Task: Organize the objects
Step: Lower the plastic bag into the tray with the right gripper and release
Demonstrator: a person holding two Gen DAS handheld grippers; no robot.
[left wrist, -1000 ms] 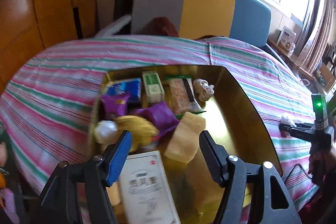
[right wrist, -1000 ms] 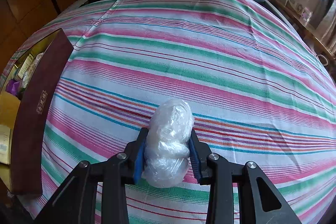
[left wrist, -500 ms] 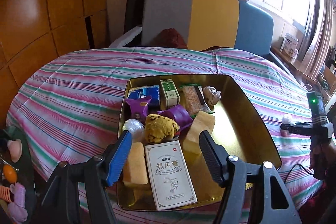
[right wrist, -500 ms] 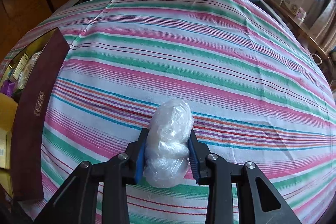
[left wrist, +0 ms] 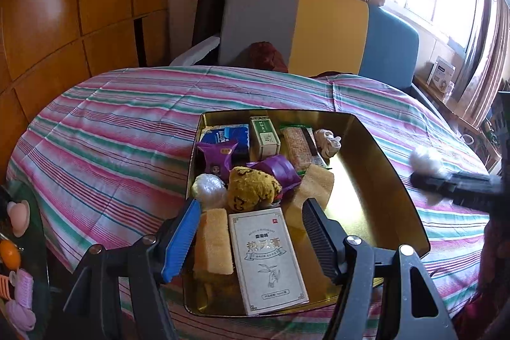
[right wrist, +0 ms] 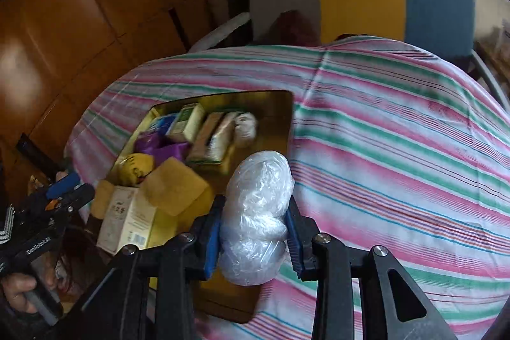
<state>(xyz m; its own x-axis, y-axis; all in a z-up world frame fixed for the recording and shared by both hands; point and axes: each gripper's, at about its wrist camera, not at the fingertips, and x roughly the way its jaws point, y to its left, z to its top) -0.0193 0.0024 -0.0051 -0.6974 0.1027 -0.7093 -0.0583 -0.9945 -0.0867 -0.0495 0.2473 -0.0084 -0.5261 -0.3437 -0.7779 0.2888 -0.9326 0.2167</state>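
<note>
A gold tray [left wrist: 395, 180] on the striped tablecloth holds several items: a white tea box [left wrist: 267, 257], sponges [left wrist: 213, 241], a yellow toy [left wrist: 251, 188], purple packets [left wrist: 216, 158] and a green box [left wrist: 266, 136]. My left gripper [left wrist: 251, 235] is open and empty above the tray's near end. My right gripper [right wrist: 255, 235] is shut on a clear plastic-wrapped bundle [right wrist: 258, 212] and holds it in the air above the tray's right edge [right wrist: 290, 123]. It shows blurred in the left wrist view [left wrist: 452, 184].
The round table carries a pink, green and white striped cloth [left wrist: 111, 142]. A grey, yellow and blue sofa [left wrist: 318, 31] stands behind it. Wooden wall panels [left wrist: 63, 21] are at left. Small toys [left wrist: 19, 244] lie on a dark surface at lower left.
My right gripper has lifted the plastic bundle off the cloth and swung left toward the tray. My left gripper has pulled back and up from the tray, staying open.
</note>
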